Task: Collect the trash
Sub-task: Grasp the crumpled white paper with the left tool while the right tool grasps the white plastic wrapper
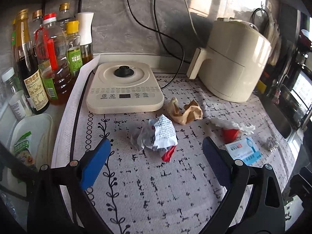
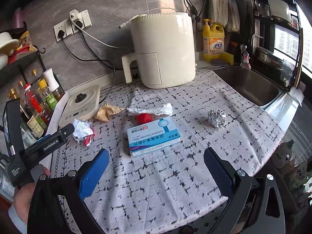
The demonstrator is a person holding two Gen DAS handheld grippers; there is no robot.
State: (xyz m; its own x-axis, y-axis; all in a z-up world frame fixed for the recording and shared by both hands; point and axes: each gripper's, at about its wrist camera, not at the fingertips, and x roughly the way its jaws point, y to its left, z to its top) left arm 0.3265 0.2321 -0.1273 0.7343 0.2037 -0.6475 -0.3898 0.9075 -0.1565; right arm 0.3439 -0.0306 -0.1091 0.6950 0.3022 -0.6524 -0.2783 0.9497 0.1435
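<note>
Trash lies scattered on the patterned cloth [image 2: 156, 185]: a crumpled printed wrapper [image 1: 156, 136] at left, brown paper [image 1: 187, 111] farther back, a blue medicine box [image 2: 154, 136] in the middle, a foil ball [image 2: 217, 118] to the right. The left gripper [image 1: 156, 159] hangs spread before the wrapper; the right gripper [image 2: 156, 167] hangs spread before the box, neither touching
</note>
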